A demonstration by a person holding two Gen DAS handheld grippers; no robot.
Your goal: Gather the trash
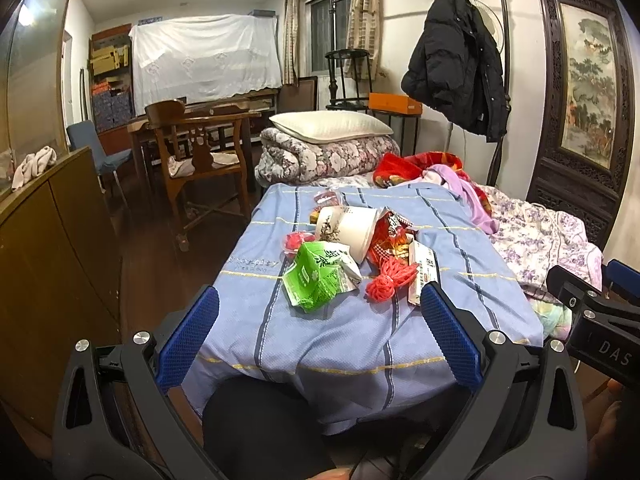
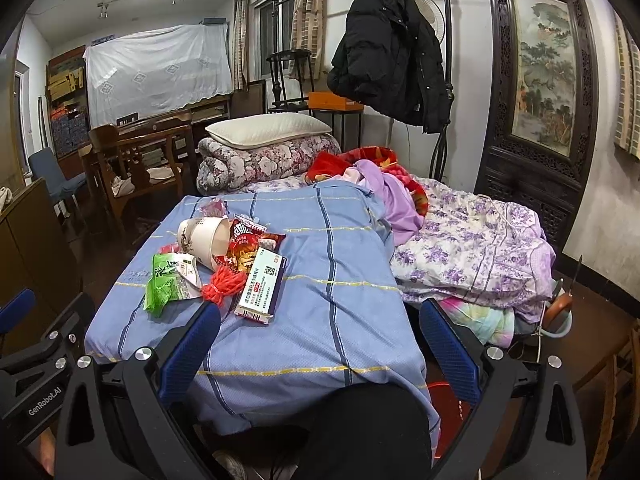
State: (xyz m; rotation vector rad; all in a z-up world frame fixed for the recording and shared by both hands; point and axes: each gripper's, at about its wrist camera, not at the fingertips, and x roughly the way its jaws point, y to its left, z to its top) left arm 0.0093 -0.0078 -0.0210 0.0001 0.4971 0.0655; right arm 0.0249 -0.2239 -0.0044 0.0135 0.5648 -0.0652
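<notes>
Both claws (image 1: 320,312) (image 2: 320,320) wide apart, empty.

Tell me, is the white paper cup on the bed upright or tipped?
Tipped. The white paper cup lies on its side on the blue sheet, its open mouth facing the red wrapper.

Home bedroom, bed (image 2: 320,280) with pillow (image 2: 268,130) (quilts too), hung coat (image 2: 392,60)
</notes>
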